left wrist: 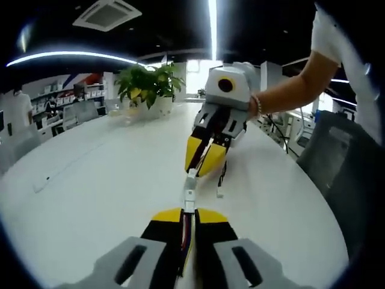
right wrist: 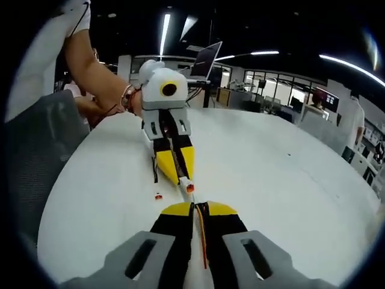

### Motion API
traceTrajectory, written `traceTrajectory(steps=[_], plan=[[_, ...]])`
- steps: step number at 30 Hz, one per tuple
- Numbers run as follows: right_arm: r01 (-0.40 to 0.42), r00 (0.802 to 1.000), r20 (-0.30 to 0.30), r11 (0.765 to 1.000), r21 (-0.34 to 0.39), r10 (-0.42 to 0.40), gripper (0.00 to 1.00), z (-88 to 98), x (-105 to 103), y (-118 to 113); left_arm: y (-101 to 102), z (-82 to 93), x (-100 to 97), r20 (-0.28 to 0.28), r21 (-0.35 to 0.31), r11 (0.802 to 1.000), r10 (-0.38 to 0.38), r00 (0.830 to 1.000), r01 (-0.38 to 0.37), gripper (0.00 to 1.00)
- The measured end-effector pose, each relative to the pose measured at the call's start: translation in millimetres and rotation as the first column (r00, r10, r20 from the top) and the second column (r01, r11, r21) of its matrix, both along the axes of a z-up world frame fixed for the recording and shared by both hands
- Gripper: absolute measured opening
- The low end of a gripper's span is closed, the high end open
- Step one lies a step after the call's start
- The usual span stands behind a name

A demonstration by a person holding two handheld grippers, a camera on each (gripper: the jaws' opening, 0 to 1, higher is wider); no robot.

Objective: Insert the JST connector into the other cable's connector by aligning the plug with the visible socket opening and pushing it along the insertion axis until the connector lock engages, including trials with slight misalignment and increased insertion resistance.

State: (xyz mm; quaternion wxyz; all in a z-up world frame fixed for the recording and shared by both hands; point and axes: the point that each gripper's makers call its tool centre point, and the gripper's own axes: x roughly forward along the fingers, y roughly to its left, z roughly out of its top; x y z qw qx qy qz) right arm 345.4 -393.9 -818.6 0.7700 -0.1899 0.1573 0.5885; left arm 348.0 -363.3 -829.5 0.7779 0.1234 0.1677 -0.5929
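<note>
Yellow-tipped black jaws of the left gripper [left wrist: 188,212] rise from the bottom centre of the left gripper view, pressed together on a thin cable [left wrist: 187,238] that runs up between them and ends in a white connector [left wrist: 190,194] just above the tips. Directly beyond it, in the middle of the frame, the right gripper [left wrist: 204,161] points back toward the camera, its yellow jaws closed over the far end of the connector, where the two ends meet. A person's forearm [left wrist: 287,90] comes in from the upper right to hold that gripper. Both tools sit low over a white table [left wrist: 102,192], with a potted plant [left wrist: 150,84] at its far edge in the upper left.

Seen from the right gripper view, the right gripper [right wrist: 198,209] at bottom centre is clamped on its own cable [right wrist: 201,238], and a small orange-tipped plug [right wrist: 189,187] sits just past the tips, against the closed yellow jaws of the left gripper [right wrist: 174,167] above it. A small loose piece [right wrist: 158,195] lies on the table [right wrist: 289,180] left of the plug. An open laptop [right wrist: 204,60] stands at the top centre.
</note>
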Motion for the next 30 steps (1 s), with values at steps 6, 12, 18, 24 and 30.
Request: traceTrajectory(steps=[6,12,18,24,30], plan=[[-0.013,1.0,0.003,1.0,-0.008,0.014,0.04,-2.3,-0.5,4.6,0.1,1.1,2.0,0.004,-0.001,1.0,0.005,1.0,-0.005,0.0],[-0.025,1.0,0.007,1.0,-0.013,0.025,0.04,-3.4,-0.2,8.0,-1.1,0.8,0.1,0.0,0.001,1.0,-0.006,1.0,0.006,0.0],[-0.035,0.999,0.009,0.999,-0.02,0.035,0.04,-4.3,-0.1,9.4,-2.0,-0.8,0.0,0.001,0.008,1.0,-0.008,1.0,0.008,0.0],[-0.046,0.999,0.008,0.998,-0.039,0.046,0.04,-7.8,-1.8,9.2,-1.9,-0.9,-0.3,-0.001,0.008,1.0,-0.007,1.0,0.007,0.0],[-0.055,0.998,0.015,0.997,-0.051,0.056,0.04,-8.6,-1.4,10.0,-1.3,0.1,-0.3,-0.002,0.008,1.0,-0.005,1.0,0.005,0.01]])
